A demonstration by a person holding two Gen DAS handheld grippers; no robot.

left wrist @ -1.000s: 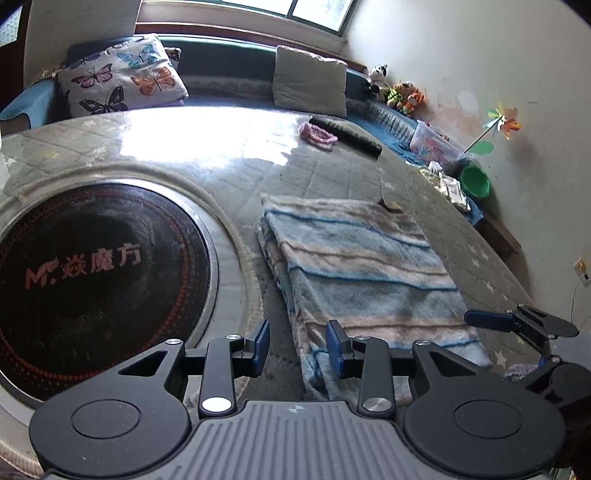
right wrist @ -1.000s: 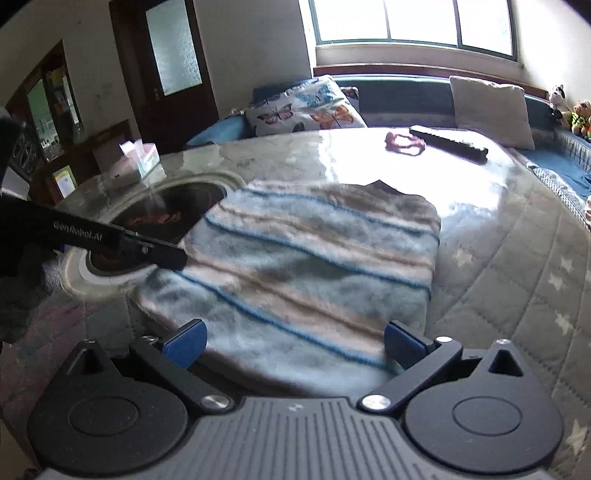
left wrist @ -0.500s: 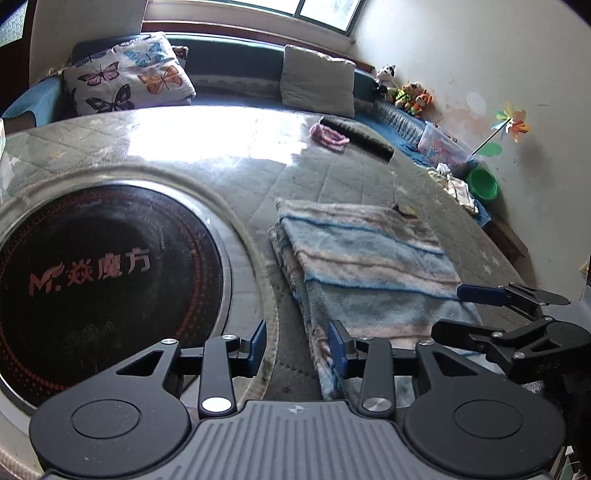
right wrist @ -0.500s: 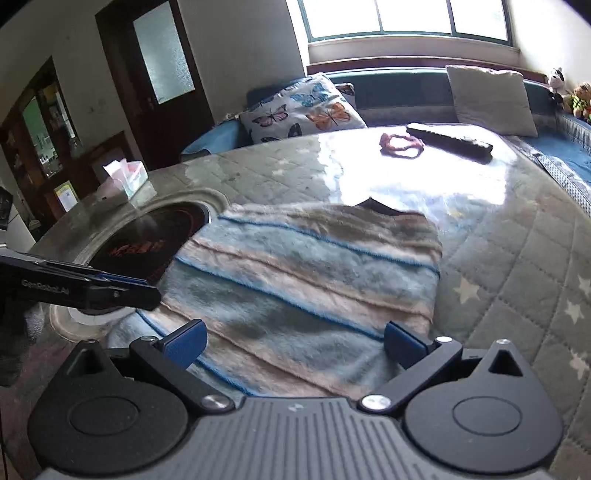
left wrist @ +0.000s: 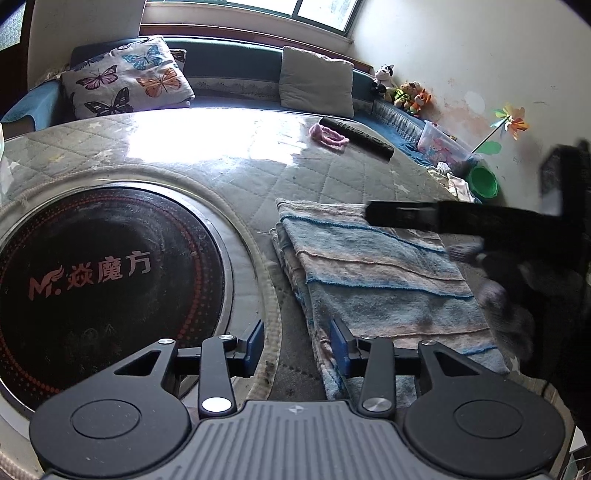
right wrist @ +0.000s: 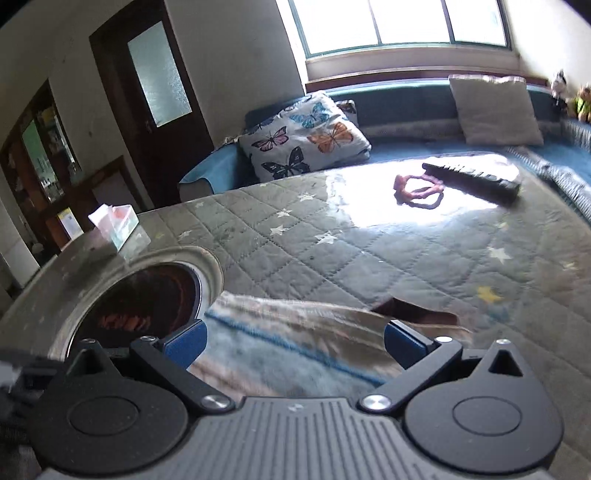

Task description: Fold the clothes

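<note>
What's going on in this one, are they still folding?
A person with two handheld grippers is working on a striped fleece garment, which lies folded flat on the quilted table cover. The left gripper sits at the garment's near edge, jaws opening, with only the cover between them. The right gripper hovers open above the far end, gripping nothing.

window (right wrist: 402, 26): bright daylight | bench (left wrist: 236, 70): blue, under it | door (right wrist: 147, 96): dark wood | wall (left wrist: 461, 48): pale, stained
</note>
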